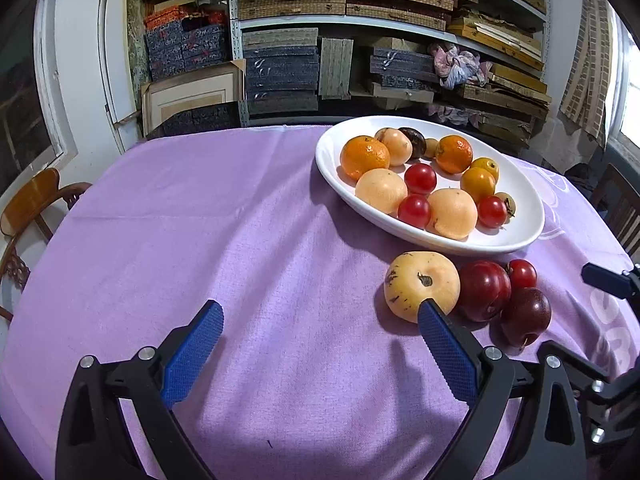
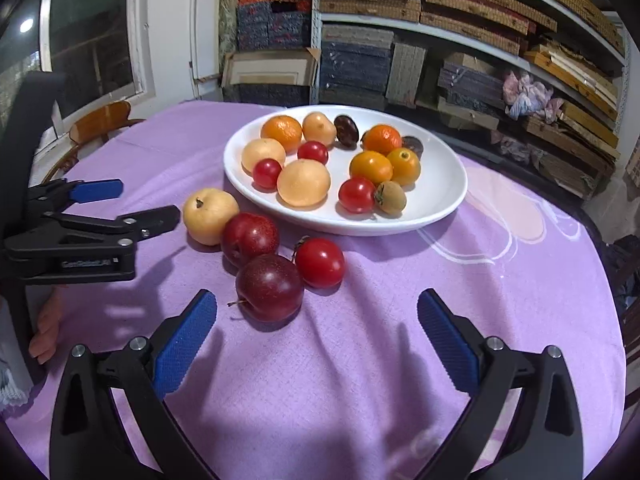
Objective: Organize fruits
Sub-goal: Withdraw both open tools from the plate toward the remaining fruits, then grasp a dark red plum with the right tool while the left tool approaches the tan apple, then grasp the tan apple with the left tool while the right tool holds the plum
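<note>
Purple tablecloth [image 2: 400, 320], with a white oval ceramic plate [image 2: 440, 200] already loaded with fruit. Four strays sit just in front of it: a pale yellow apple [image 2: 211, 216], two dark red plums [image 2: 269, 287] and a small red tomato [image 2: 319, 262]. Both the left gripper [image 1: 320, 312] and right gripper [image 2: 317, 304] are spread wide, empty. Looks like the picking step; I'd guess the right one closes on the nearest plum next.

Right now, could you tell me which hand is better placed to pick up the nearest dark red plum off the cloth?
Probably the right. Its open tool faces the plum, which lies just ahead between its fingers. The left tool, also open, points at bare cloth, with the plum off to its side.
</note>
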`<state>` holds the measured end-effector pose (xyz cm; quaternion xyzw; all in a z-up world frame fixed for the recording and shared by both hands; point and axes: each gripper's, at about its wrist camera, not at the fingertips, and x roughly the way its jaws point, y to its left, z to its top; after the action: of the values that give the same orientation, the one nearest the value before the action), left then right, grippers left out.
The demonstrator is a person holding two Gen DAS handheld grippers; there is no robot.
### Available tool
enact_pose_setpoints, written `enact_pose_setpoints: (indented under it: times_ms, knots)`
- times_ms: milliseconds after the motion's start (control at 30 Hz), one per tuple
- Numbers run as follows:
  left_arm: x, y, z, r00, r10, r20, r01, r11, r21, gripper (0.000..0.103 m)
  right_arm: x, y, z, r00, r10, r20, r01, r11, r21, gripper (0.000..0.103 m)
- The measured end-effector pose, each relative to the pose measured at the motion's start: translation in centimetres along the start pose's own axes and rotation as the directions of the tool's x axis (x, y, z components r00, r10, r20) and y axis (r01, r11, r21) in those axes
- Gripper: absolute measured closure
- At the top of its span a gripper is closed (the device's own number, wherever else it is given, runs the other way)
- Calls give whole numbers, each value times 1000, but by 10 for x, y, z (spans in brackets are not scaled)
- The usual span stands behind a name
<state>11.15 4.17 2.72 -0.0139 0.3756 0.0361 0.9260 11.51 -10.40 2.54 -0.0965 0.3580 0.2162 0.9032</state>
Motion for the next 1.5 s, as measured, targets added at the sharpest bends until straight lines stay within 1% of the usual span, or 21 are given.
enact_pose_setpoints:
  times_ms: [67, 200, 267, 300, 367, 433, 467, 500, 533, 567, 633, 767, 1133, 1233, 1300, 1400, 1500]
  knots:
    - [-1, 2, 0, 1000, -4, 3, 4, 1000, -3, 5, 9, -4, 4, 999, -28, -31, 28, 1000, 9, 5]
    - [-2, 2, -1, 1000, -9, 3, 9, 1000, -2, 5, 5, -30, 1, 995, -95, -17, 96, 993, 67, 5]
    - [-2, 1, -1, 1000, -9, 4, 9, 1000, 2, 5, 0, -46, -2, 994, -106, -13, 107, 987, 119, 5]
    - [-3, 0, -1, 1000, -7, 4, 7, 1000, 6, 5, -2, -53, -3, 995, -97, -9, 97, 985, 145, 5]
    - [-3, -1, -2, 1000, -2, 5, 2, 1000, 14, 5, -7, -59, -2, 999, -31, 24, 26, 983, 182, 5]
    - [-4, -2, -2, 1000, 2, 6, -2, 1000, 19, 5, -13, -49, -1, 998, 40, 54, -48, 986, 159, 6]
    - [-4, -3, -2, 1000, 3, 7, -3, 1000, 20, 5, -15, -39, 0, 996, 66, 59, -73, 990, 120, 14]
    - [-4, -3, -1, 1000, 4, 8, -4, 1000, 20, 5, -15, -30, 0, 995, 83, 54, -88, 992, 85, 23]
    - [-4, -3, -1, 1000, 5, 9, -5, 1000, 18, 5, -11, -21, 0, 995, 99, 31, -100, 994, 51, 45]
    - [-4, -3, -2, 1000, 5, 9, -6, 1000, 16, 5, -6, -16, 0, 994, 108, 1, -108, 994, 36, 46]
    - [-5, -2, -2, 1000, 6, 10, -6, 1000, 14, 5, -1, -14, -3, 994, 103, -21, -102, 994, 32, 46]
    - [-4, -4, -2, 1000, 6, 11, -6, 1000, 22, 5, 3, -21, -3, 995, 93, -22, -91, 994, 66, 46]
    - [-6, -13, -3, 1000, -21, 15, 20, 998, 62, 5, 19, -28, -1, 983, 165, -76, -155, 980, 121, 47]
    - [-6, -16, -4, 999, -33, 15, 32, 996, 78, 5, 23, -30, -1, 980, 180, -90, -167, 978, 128, 63]
    - [-7, -18, -4, 999, -36, 19, 34, 996, 86, 5, 23, -32, -3, 978, 187, -91, -174, 975, 135, 63]
    - [-7, -20, -5, 999, -50, 20, 48, 994, 93, 5, 19, -36, -5, 986, 140, -89, -129, 983, 127, 63]
    - [-5, -23, -4, 997, -78, 14, 77, 993, 90, 5, 17, -47, -6, 991, 98, -87, -85, 986, 145, 63]
